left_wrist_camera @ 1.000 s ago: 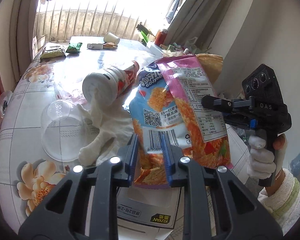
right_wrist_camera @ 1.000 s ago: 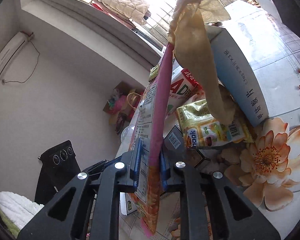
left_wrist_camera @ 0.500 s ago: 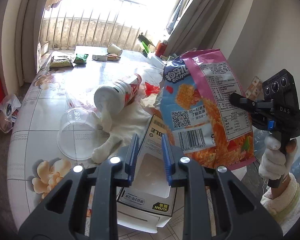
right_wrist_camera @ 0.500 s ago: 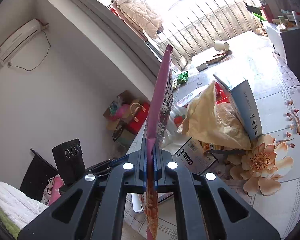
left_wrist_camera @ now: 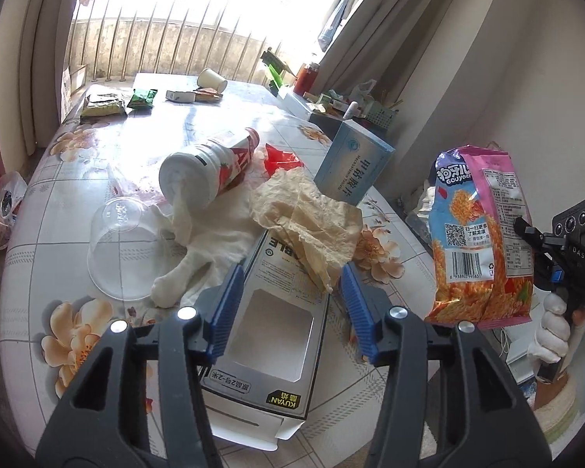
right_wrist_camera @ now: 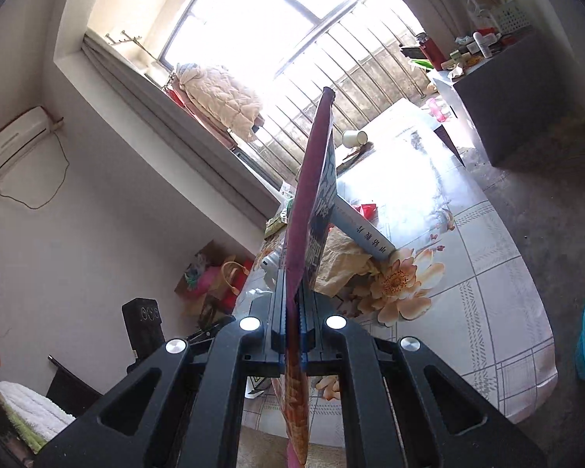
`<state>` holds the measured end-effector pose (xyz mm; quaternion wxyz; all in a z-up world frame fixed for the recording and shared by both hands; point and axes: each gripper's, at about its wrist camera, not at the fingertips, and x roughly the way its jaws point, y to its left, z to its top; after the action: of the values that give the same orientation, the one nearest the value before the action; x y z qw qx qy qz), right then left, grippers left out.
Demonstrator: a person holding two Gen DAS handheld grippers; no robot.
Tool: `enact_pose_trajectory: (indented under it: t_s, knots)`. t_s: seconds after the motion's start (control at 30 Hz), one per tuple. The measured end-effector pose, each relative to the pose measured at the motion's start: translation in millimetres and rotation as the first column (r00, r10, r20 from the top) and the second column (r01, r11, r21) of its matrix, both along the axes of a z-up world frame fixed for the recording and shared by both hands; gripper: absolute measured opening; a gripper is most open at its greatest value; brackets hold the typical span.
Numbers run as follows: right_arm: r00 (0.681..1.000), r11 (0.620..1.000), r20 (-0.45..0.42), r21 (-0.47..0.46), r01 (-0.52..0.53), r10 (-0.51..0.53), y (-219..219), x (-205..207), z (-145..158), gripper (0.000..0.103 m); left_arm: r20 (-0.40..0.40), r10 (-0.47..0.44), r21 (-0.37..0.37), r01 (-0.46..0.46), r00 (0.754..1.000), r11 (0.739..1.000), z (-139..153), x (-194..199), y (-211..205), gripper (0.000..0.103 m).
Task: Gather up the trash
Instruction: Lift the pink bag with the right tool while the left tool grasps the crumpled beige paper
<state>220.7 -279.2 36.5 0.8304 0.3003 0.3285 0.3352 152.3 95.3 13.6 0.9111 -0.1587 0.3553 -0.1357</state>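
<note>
The snack bag [left_wrist_camera: 483, 234] is glossy printed plastic film. The wrapper [left_wrist_camera: 312, 218] is crumpled tan paper, matt and creased. The cup [left_wrist_camera: 117, 249] is clear smooth plastic. The cable box [left_wrist_camera: 261, 351] is printed cardboard. The tablecloth [left_wrist_camera: 50, 234] looks like shiny, smooth floral vinyl.

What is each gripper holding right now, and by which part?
The right gripper pinches the pink snack bag at its side edge, low down. The left gripper holds nothing; its jaws are opening.
</note>
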Motion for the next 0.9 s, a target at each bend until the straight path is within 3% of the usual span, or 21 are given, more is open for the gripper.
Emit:
enact_pose_trajectory:
  t_s: [0.13, 0.4, 0.5, 0.67, 0.8, 0.9]
  knots:
    - [0.997, 0.999, -0.063, -0.013, 0.043, -0.043, -10.2, -0.7, -24.0, 0.005, -0.018, -0.035, 0.032, 0.036, 0.999, 0.999, 2.5, 24.6, -20.2, 0.067]
    - [0.992, 0.998, -0.113, 0.001, 0.062, -0.061, -17.2, 3.4, -45.6, 0.005, -0.035, -0.105, 0.232, 0.110, 0.994, 0.966, 5.7, 88.3, -64.4, 0.071]
    - [0.991, 0.998, -0.120, 0.006, 0.063, -0.062, -19.2, 6.6, -49.1, 0.005, -0.086, -0.100, 0.262, 0.120, 0.991, 0.958, -2.6, 116.0, -73.9, 0.071]
    - [0.988, 0.997, -0.142, 0.032, 0.071, -0.066, -26.7, 8.0, -57.3, 0.005, -0.130, -0.121, 0.331, 0.158, 0.984, 0.930, -17.2, 137.6, -92.4, 0.068]
    - [0.986, 0.996, -0.151, 0.040, 0.075, -0.068, -30.2, 9.7, -61.8, 0.005, -0.142, -0.134, 0.413, 0.182, 0.981, 0.892, -25.9, 139.4, -106.7, 0.059]
    - [0.986, 0.996, -0.152, 0.046, 0.080, -0.072, -32.4, 9.3, -62.4, 0.005, -0.158, -0.129, 0.438, 0.186, 0.979, 0.879, -31.8, 140.5, -110.4, 0.054]
